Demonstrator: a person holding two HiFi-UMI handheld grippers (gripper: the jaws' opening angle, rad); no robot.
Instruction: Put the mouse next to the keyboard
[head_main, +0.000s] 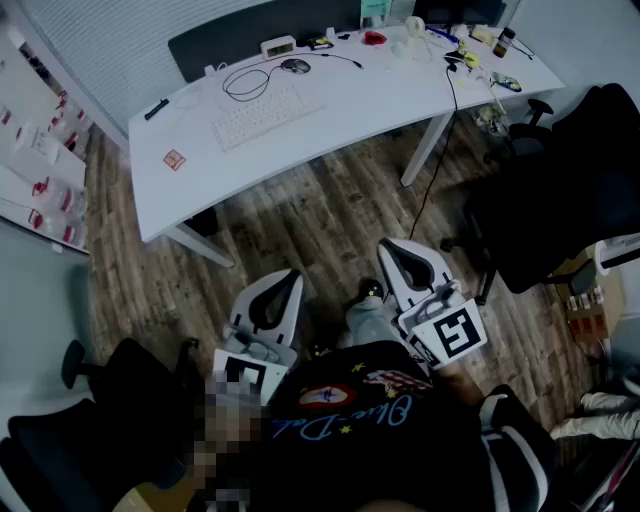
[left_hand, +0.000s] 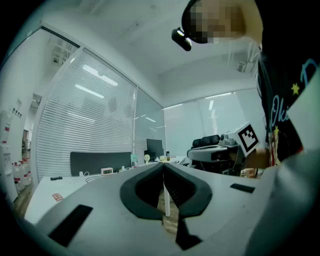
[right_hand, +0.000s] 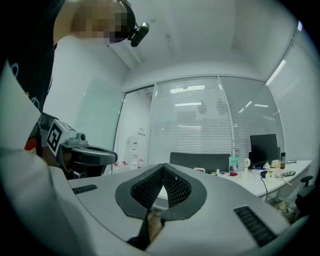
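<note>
On the white desk (head_main: 380, 100) far ahead in the head view lies a dark mouse (head_main: 295, 66), its black cable coiled just beyond the white keyboard (head_main: 268, 114). Both grippers hang close to my body over the wooden floor, well short of the desk. My left gripper (head_main: 285, 283) is shut with nothing in it; its jaws meet at the tips (left_hand: 163, 167). My right gripper (head_main: 397, 250) is also shut and empty, its tips (right_hand: 164, 170) touching. Each gripper view shows the other gripper beside it.
The desk's back edge holds a small clock (head_main: 277, 45), a red item (head_main: 374, 39), and several small things at the right. A black pen (head_main: 156, 109) and a small card (head_main: 174, 159) lie at the left. Black office chairs (head_main: 540, 200) stand at the right and lower left.
</note>
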